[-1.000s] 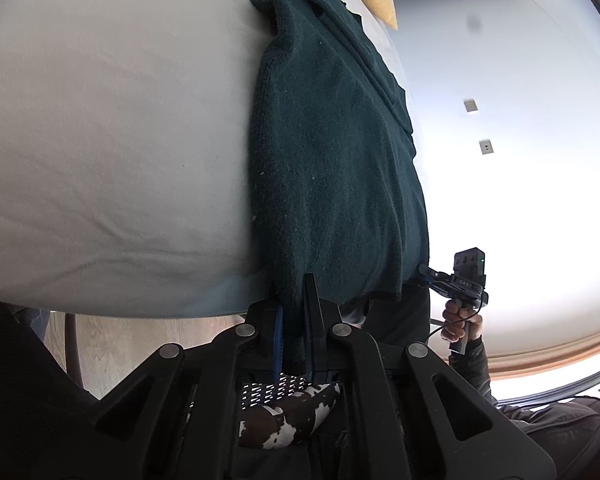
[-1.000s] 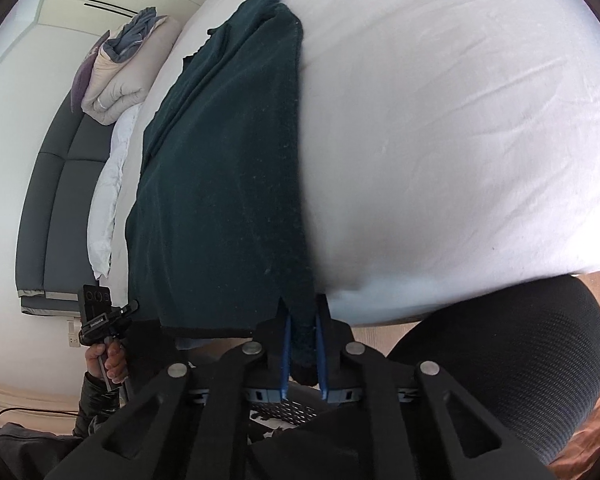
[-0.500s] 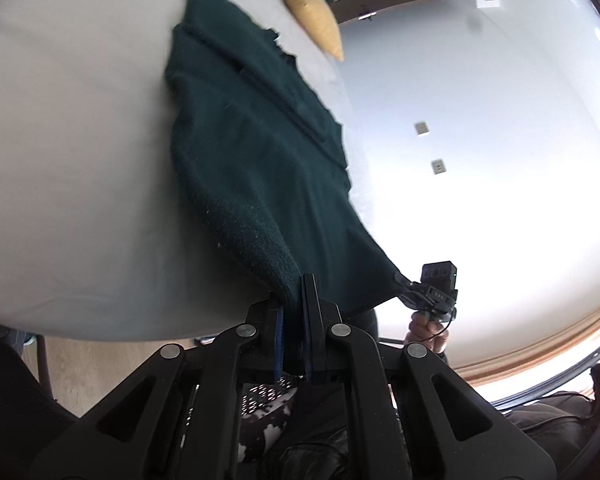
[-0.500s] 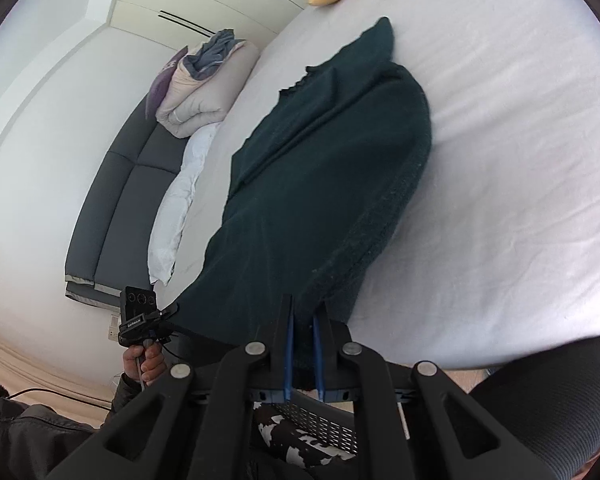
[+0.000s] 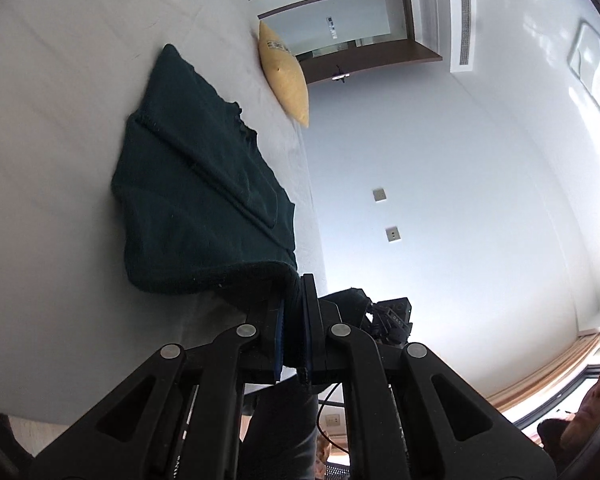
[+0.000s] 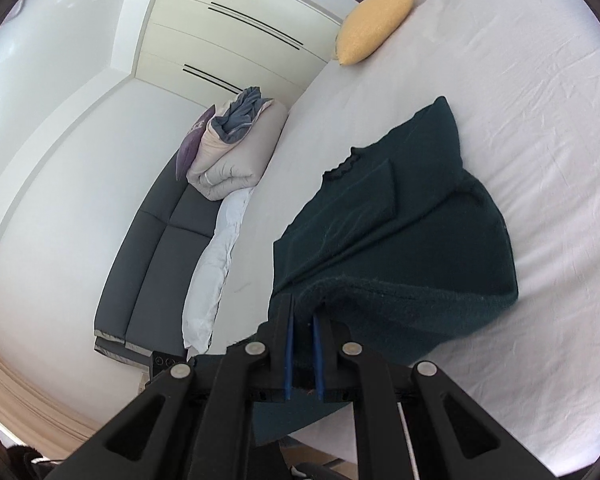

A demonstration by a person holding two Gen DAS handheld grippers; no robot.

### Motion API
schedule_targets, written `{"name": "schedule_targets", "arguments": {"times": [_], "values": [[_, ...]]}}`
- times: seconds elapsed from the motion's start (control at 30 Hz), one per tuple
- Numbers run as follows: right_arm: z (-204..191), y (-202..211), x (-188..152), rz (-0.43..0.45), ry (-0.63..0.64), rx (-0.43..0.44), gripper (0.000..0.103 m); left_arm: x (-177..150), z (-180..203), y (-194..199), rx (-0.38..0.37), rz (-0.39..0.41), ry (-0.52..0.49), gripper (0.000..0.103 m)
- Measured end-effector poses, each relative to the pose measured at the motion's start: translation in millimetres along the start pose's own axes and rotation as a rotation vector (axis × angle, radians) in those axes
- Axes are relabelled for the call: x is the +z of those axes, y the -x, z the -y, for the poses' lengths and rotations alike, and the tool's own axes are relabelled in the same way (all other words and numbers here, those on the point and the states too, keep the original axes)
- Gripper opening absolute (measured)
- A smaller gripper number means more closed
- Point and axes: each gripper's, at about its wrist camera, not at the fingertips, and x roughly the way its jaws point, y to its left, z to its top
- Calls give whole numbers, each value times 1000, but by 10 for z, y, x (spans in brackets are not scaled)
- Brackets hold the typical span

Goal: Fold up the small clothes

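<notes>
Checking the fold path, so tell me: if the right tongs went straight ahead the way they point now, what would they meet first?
The dark green sweater itself: the right tongs are shut on its near hem, and its body lies directly ahead on the white bed sheet. Depth is unclear, but nothing else appears closer.

Fuzzy knit sweater on a smooth, creased cotton-like sheet.

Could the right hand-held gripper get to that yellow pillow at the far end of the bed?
Probably not yet. The right hand-held gripper is shut on the sweater, and the pillow lies well beyond it across bare sheet. Nothing blocks the path.
</notes>
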Motion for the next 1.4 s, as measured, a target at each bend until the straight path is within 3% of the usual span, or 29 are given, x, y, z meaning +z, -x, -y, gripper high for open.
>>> {"name": "schedule_targets", "arguments": {"times": [0.3,0.47,0.6,0.67,0.73,0.77,0.83,0.87,0.9,1.03,1.13,1.27,1.33,1.4], "values": [[241,-517,727,58,-101,-57,10,895,-45,-188,18,132,47,3],[414,-735,1008,72,-123,-84,10,1368,-102,-471,68,151,35,1],[471,-883,1062,49,-119,-100,10,1468,-165,-583,59,146,29,1],[465,-904,1011,29,-95,-103,10,1390,-88,-591,120,128,-63,2],[474,-891,957,15,-77,-108,10,1282,-33,-672,244,87,-181,4],[491,-870,928,12,-78,-110,10,1228,-46,-729,332,55,-235,12],[526,-808,869,15,-86,-108,10,1120,-162,-784,433,8,-286,43],[535,-771,849,19,-87,-105,10,1068,-226,-763,453,6,-290,75],[542,-738,835,21,-87,-103,10,1030,-275,-745,478,20,-298,83],[576,-660,814,24,-89,-117,10,1014,-403,-805,513,4,-324,83],[592,-657,824,29,-95,-119,10,939,-456,-927,543,-74,-378,83],[587,-667,826,28,-96,-119,10,1051,-682,-1129,594,-121,-334,74],[586,-674,829,25,-95,-126,10,1131,-785,-1164,599,-111,-293,60],[577,-691,838,24,-97,-132,10,1185,-817,-1156,594,-93,-270,30]]}}
